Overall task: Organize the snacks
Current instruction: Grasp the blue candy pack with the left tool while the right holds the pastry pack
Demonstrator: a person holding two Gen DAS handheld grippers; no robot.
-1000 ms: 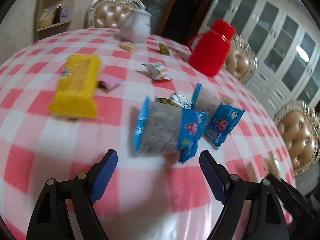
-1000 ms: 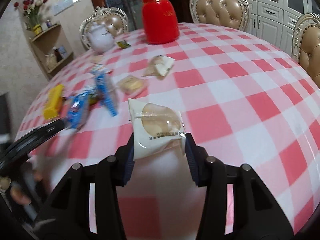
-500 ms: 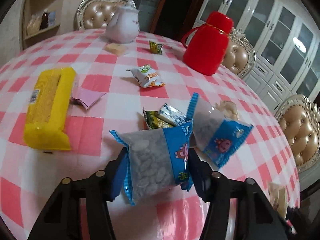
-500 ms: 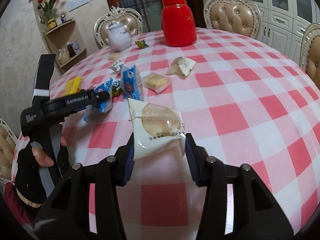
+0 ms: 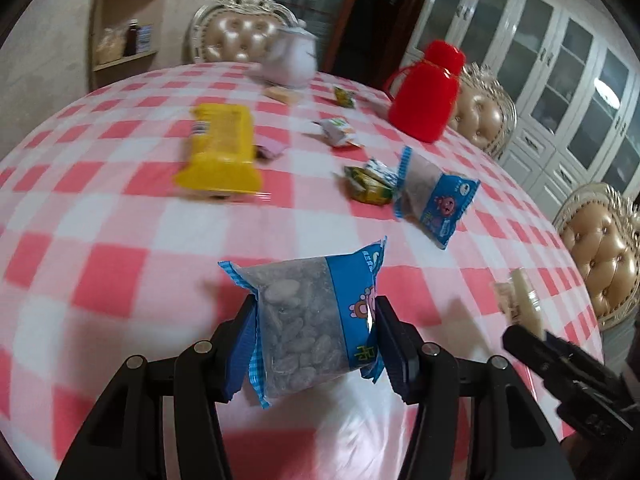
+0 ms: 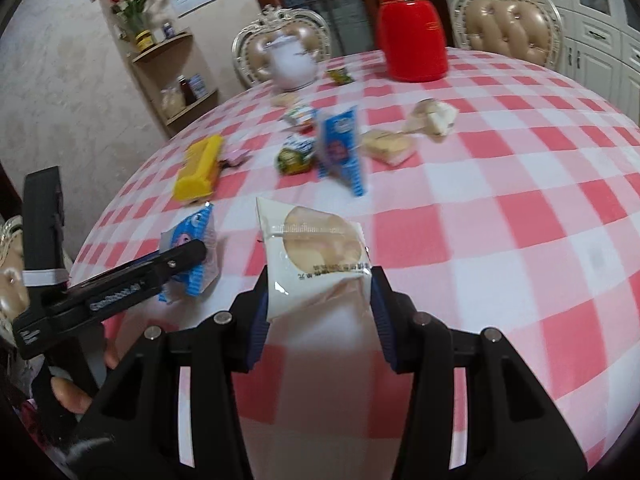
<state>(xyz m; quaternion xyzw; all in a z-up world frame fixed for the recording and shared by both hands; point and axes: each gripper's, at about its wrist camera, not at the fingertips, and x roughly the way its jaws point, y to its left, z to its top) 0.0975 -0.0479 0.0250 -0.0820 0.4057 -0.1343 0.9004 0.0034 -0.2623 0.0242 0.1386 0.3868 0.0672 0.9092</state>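
Snacks [image 5: 218,152] scattered on checked tablecloth [image 5: 100,220]; left jaws grip blue packet [image 5: 316,320], right jaws white pastry [image 6: 316,256].

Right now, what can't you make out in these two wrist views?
- Print on the white pastry packet: right wrist view, too small to read.
- Far side of the seed packet: hidden in the left wrist view, half covered by the left gripper in the right.
- Yellow packet label: motion blur.
- Shelf jars: too small.
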